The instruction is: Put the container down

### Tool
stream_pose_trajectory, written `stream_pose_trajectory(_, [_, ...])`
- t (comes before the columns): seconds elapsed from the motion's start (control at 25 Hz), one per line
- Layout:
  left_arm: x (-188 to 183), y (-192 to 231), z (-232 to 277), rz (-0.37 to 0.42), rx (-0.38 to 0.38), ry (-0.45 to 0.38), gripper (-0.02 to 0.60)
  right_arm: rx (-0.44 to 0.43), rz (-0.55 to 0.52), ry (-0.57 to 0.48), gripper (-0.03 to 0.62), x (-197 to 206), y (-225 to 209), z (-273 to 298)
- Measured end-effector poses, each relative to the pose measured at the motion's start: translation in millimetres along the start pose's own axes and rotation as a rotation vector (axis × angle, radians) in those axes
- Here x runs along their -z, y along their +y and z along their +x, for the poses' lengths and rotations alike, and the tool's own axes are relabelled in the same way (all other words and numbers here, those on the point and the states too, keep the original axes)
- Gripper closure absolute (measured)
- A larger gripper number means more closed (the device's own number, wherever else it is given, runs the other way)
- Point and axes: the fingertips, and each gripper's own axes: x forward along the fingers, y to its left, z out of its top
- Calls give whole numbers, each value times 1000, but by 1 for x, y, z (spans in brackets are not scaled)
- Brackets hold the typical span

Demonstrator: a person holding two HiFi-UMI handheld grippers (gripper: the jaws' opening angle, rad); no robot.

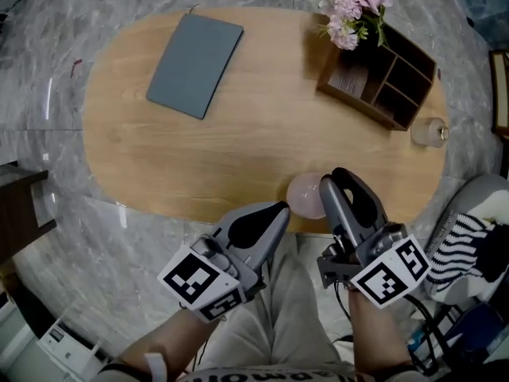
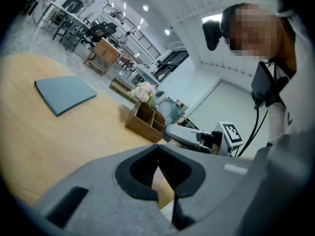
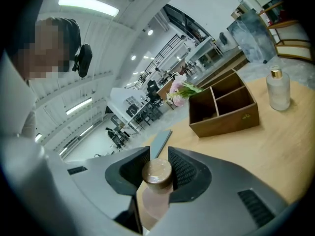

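We see the right gripper (image 1: 332, 183) clamped on the container (image 3: 156, 181) just under its brown cap, at the table's (image 1: 262, 134) near edge. We cannot tell whether it touches the wood. The left gripper (image 2: 157, 149) is closed and empty, close beside it.

Light wood-grain bench (image 1: 262, 134); slate-blue folder (image 1: 195, 64) upper left; pink flowers (image 1: 354, 6) and a dark brown box (image 1: 382, 74) upper right; pale pink bottle (image 1: 305, 195) with brown cap (image 3: 156, 171); grey marbled floor (image 1: 48, 78).
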Motion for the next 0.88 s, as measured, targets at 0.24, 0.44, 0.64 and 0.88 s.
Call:
stream_pose_trajectory(0.24, [29, 14, 13, -35, -2, 40, 566, 30, 23, 3, 482, 22, -26, 5])
stream_pose_trajectory(0.44, [44, 21, 17, -31, -14, 61, 566, 50, 7, 3, 481, 31, -38, 5])
stream_pose_trajectory(0.64, [54, 23, 22, -29, -20, 69, 566, 63, -56, 15, 481, 38, -45, 4])
stream_pose_trajectory(0.88, [65, 17, 26, -30, -2, 86, 566, 60, -99, -1, 480, 39, -42, 2])
